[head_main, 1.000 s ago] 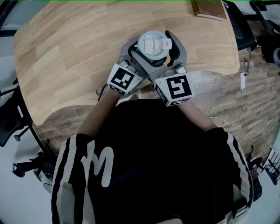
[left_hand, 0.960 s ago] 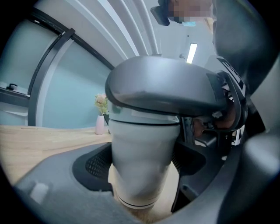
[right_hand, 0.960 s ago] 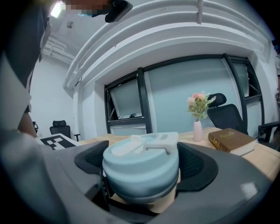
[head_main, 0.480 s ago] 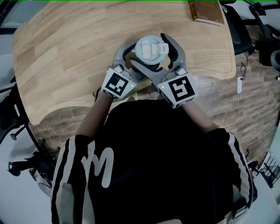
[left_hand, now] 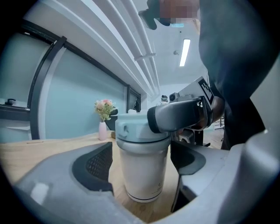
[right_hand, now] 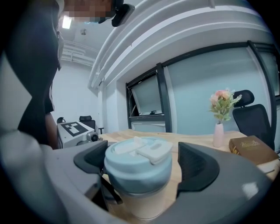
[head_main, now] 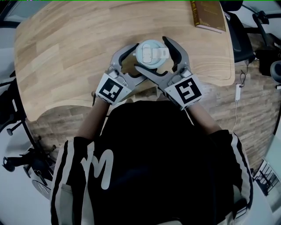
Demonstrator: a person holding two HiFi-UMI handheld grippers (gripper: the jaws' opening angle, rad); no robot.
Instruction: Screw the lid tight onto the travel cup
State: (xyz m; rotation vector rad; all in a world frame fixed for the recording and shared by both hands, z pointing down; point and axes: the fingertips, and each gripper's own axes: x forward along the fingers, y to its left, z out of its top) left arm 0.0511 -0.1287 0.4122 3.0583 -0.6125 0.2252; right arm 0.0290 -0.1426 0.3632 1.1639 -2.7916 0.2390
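One wooden table (head_main: 66,52), rounded at its near edge. One person (head_main: 145,167) in a dark top with white-striped sleeves at the near side, forearms reaching forward and drawing together. Two hand-held grippers, one marker cube on each: left gripper (left_hand: 139,159) angled in from the near left, right gripper (right_hand: 139,162) from the near right, crossing just short of the cup. One brown book (head_main: 209,13) at the table's far right edge. One travel cup (left_hand: 141,179), upright on the table close to the near edge, between both pairs of jaws. One pale blue lid (head_main: 151,52) seated on top. One small vase of flowers (right_hand: 218,127) far off, right of the cup.

Left jaws spread low around the white cup body, a gap at each pad. Right jaws spread higher, either side of the lid; right pad clearly off it, left pad close, contact not clear.
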